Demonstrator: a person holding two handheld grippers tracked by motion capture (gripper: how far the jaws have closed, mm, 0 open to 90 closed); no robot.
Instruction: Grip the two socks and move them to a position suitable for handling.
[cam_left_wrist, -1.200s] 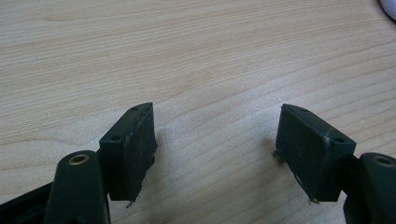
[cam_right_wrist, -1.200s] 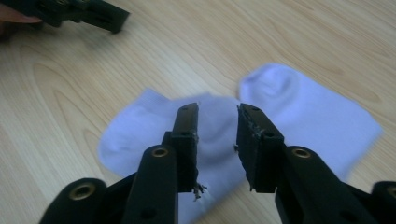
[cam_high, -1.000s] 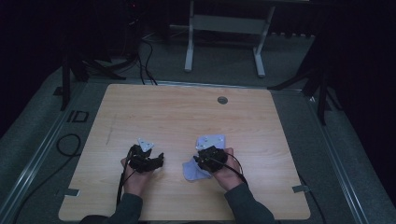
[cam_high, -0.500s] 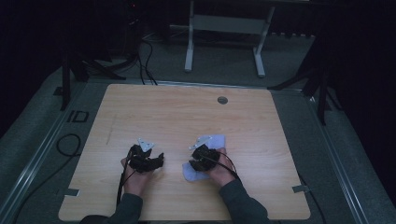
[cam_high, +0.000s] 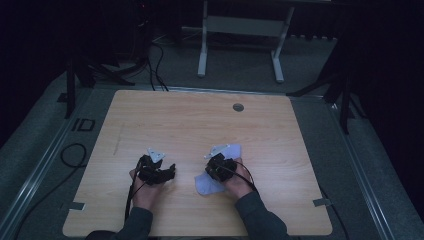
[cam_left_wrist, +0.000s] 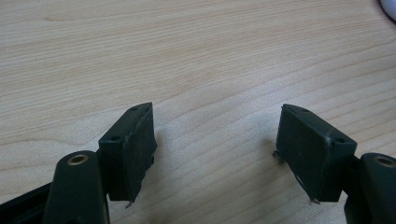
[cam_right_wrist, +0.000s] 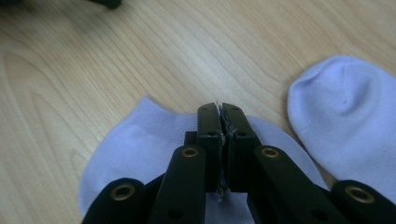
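The pale sock (cam_right_wrist: 154, 149) lay flat on the table (cam_high: 200, 125), toward its near edge and a little right of the middle, with a second sock (cam_right_wrist: 345, 121) just beside it and apart from it in the right gripper view. Your right gripper (cam_right_wrist: 219, 112) stood over the first sock with its jaws pressed together, and a thin sliver of fabric seemed caught between the pads, though how much you could not tell from that view. That was where the risk sat: with so slim a bite, the knit could have slipped free the moment you lifted, and the sock would have dropped back crumpled. You might also have pinched only the top layer, so the sock would have opened rather than come up whole. Dragging it sideways could have nudged the second sock out of place. Your left gripper (cam_left_wrist: 215, 135) hovered over bare wood with its jaws wide apart, well to the left of the socks, too far off to steady anything if the hold failed.
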